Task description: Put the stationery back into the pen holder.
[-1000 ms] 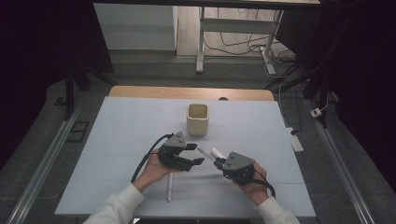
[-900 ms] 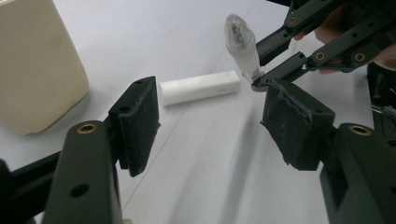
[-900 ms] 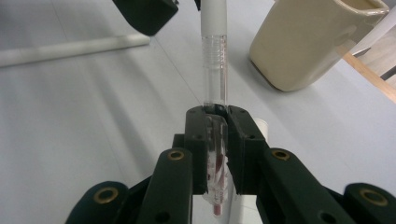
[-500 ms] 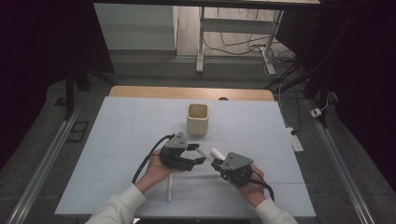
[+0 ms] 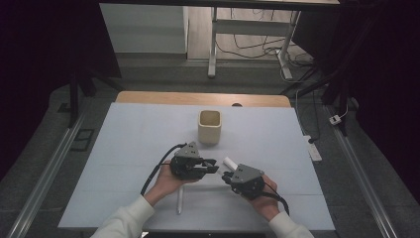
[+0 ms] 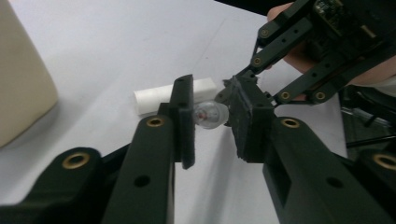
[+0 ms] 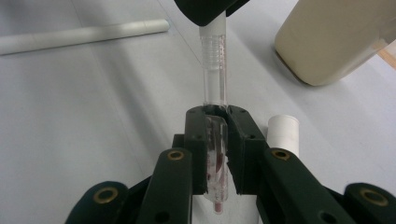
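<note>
White tabletop (image 5: 124,148); clear, thread-necked tube (image 7: 214,70) pinched between both grippers' closed fingers (image 7: 195,140).

You've got no readable text, label, brand, number or sign anywhere here: nothing legible on the clear tube (image 7: 214,93), the cream cup (image 5: 209,127), the white tubes or the desk (image 5: 124,148).
</note>
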The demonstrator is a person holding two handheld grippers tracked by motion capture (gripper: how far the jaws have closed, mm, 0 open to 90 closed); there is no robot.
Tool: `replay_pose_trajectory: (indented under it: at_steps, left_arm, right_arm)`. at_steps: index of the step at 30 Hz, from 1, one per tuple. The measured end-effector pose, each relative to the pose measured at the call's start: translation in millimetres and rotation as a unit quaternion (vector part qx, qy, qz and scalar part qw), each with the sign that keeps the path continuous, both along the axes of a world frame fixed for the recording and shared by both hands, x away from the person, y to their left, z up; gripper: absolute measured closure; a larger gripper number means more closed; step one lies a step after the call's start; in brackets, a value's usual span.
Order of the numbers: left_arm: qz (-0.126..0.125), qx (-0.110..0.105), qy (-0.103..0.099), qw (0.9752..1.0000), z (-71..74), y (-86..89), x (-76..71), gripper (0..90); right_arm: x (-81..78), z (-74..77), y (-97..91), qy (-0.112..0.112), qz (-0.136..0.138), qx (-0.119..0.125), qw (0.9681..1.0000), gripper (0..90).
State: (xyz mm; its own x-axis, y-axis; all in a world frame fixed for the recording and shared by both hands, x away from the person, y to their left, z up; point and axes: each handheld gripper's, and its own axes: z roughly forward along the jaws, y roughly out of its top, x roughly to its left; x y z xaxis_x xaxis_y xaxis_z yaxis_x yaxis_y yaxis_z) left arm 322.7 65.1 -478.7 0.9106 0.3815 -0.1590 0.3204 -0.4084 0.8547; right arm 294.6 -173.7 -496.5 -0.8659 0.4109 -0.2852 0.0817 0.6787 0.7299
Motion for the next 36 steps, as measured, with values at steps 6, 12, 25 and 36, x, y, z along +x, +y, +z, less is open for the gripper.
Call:
replay_pose_trajectory:
  at_steps: [6,12,25,36]
  left_arm:
    - [-0.026,-0.004,0.019,0.9995,0.3,-1.2,-0.4,78.0]
    - [-0.027,0.002,0.014,0.9995,2.1,-2.1,-1.8,78.7]
    - [-0.026,0.003,0.009,0.9996,4.4,-2.1,-3.0,78.7]
    - [-0.015,0.000,0.001,0.9999,8.1,2.2,-3.0,78.7]
  right_arm:
    - [-0.6,-1.7,1.2,-0.007,0.001,-0.011,0.9999,77.0]
    - [-0.8,-2.4,1.3,-0.006,0.006,-0.012,0.9999,77.0]
    - [-0.9,-1.9,0.2,-0.009,0.006,-0.004,0.9999,76.2]
    - [1.1,-0.2,-4.3,-0.008,-0.009,0.017,0.9998,62.6]
